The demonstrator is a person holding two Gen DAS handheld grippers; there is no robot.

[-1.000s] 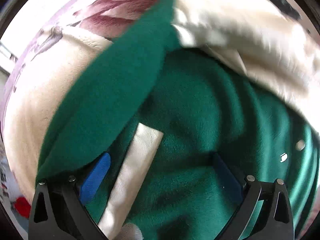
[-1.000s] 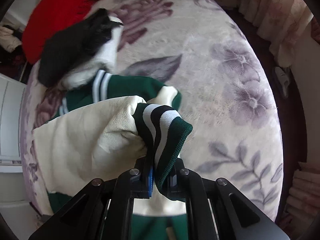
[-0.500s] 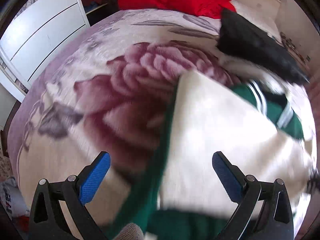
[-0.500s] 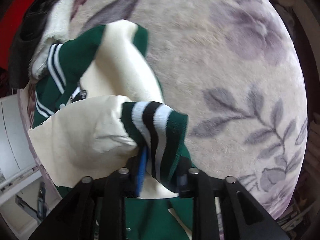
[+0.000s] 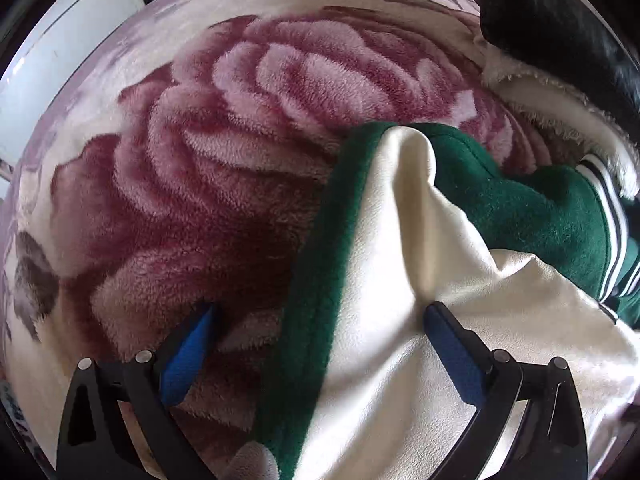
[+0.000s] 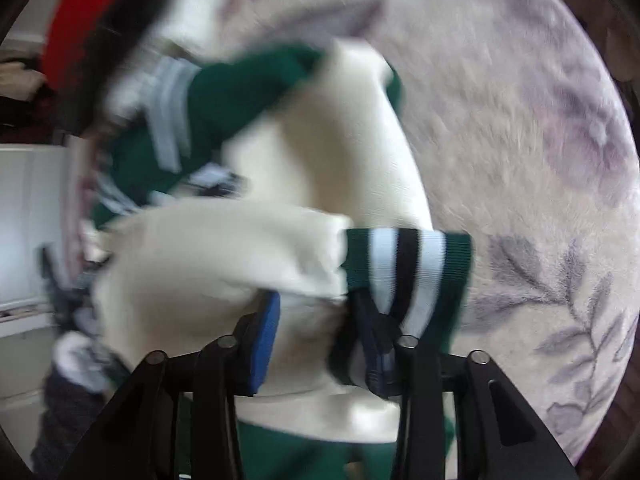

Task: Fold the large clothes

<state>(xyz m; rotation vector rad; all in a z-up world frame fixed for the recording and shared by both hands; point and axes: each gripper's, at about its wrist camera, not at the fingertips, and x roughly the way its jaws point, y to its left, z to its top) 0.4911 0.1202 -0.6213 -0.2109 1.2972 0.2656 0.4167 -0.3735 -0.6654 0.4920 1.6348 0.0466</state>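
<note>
Varsity jacket (image 5: 400, 280), green and cream, lies on the floral blanket (image 5: 200, 160). We note left gripper (image 5: 316, 320) jaws spread over its edge; right gripper (image 6: 316, 320) jaws parted around the striped cuff (image 6: 408, 268).

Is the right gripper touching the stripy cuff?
Touching. The right wrist view shows the stripy cuff draped over one finger of the right gripper.

— What colours are you seeing on the jacket (image 5: 404, 280)?

— Dark green body, cream sleeves; your right view shows its cuff (image 6: 408, 272) striped green, white and black.

— And under it?

— A cream blanket (image 5: 208, 168) with a big maroon rose; upper right, a black garment (image 5: 560, 20) lined white.
</note>
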